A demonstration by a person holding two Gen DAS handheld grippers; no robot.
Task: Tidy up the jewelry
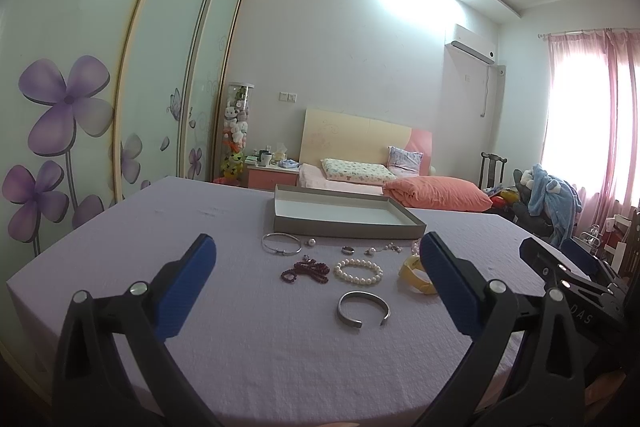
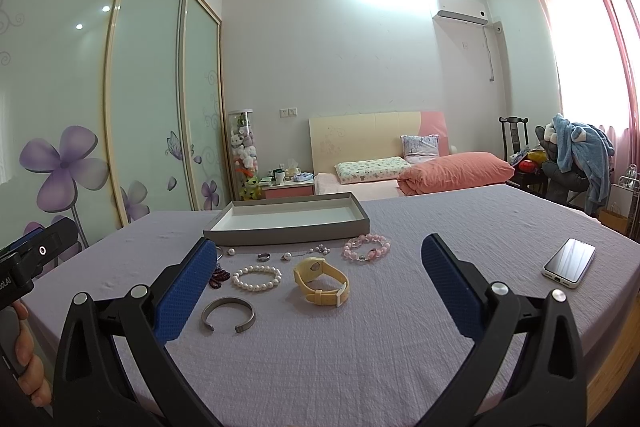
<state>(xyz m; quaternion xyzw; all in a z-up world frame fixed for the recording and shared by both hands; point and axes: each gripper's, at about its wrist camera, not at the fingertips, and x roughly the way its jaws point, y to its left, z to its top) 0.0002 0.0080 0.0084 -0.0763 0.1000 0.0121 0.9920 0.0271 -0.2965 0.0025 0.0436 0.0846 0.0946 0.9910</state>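
Note:
A shallow grey box (image 1: 344, 227) (image 2: 288, 233) with a white inside stands on the lilac table. In front of it lie a thin silver bangle (image 1: 281, 243), dark red beads (image 1: 306, 270), a pearl bracelet (image 1: 358, 271) (image 2: 257, 278), an open silver cuff (image 1: 363, 308) (image 2: 228, 313), a yellow watch (image 1: 414, 273) (image 2: 321, 280), a pink bead bracelet (image 2: 366, 247), a ring (image 1: 347, 249) (image 2: 263, 257) and small earrings. My left gripper (image 1: 318, 255) is open and empty above the near jewelry. My right gripper (image 2: 318, 259) is open and empty, also short of the pieces.
A phone (image 2: 569, 262) lies on the table at the right. The right gripper also shows in the left wrist view (image 1: 560, 267). Sliding wardrobe doors (image 1: 80, 87) stand at the left, a bed (image 1: 380, 179) behind the table, a chair with clothes (image 2: 576, 163) at the right.

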